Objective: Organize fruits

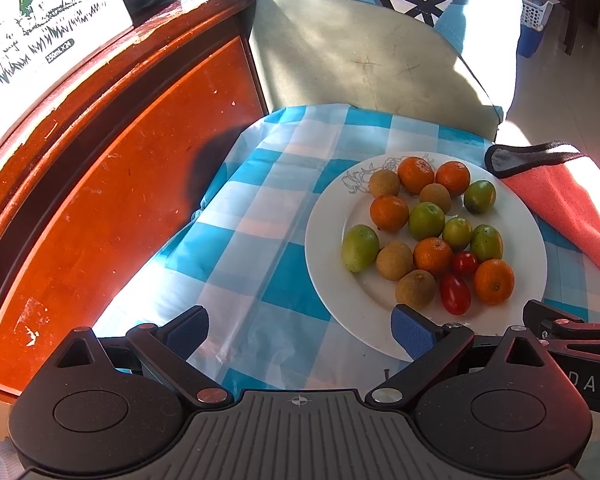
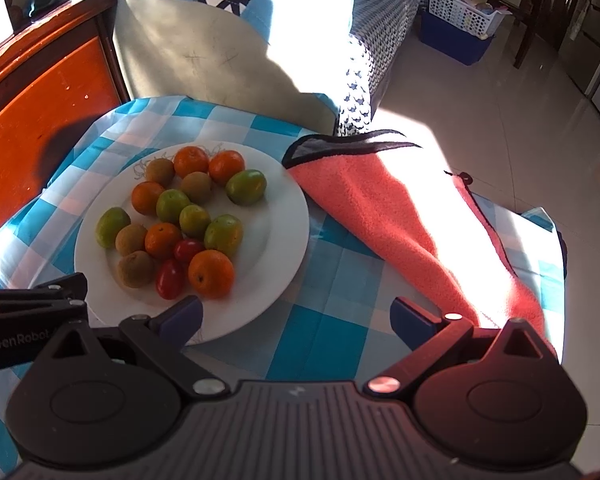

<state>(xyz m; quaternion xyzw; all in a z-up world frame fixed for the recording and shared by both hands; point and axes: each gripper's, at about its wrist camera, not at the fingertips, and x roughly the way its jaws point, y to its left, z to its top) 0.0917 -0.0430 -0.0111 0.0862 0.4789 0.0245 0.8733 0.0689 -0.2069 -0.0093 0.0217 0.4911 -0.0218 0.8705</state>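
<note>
A white plate (image 1: 324, 248) on a blue checked cloth holds a mixed pile of fruit: several oranges (image 1: 494, 281), several green fruits (image 1: 359, 248), several brown fruits (image 1: 415, 289) and two red tomatoes (image 1: 455, 294). My left gripper (image 1: 300, 330) is open and empty, just in front of the plate's near left rim. In the right wrist view the plate (image 2: 276, 216) lies to the left, with the oranges (image 2: 211, 273) and tomatoes (image 2: 170, 278) nearest. My right gripper (image 2: 296, 318) is open and empty, its left finger over the plate's near rim.
A coral towel (image 2: 400, 224) with a dark edge lies right of the plate, also seen in the left wrist view (image 1: 568, 208). A red-brown wooden panel (image 1: 100, 184) stands at the left. A grey seat (image 2: 204, 56) lies behind the table. Tiled floor and baskets (image 2: 460, 12) are at the right.
</note>
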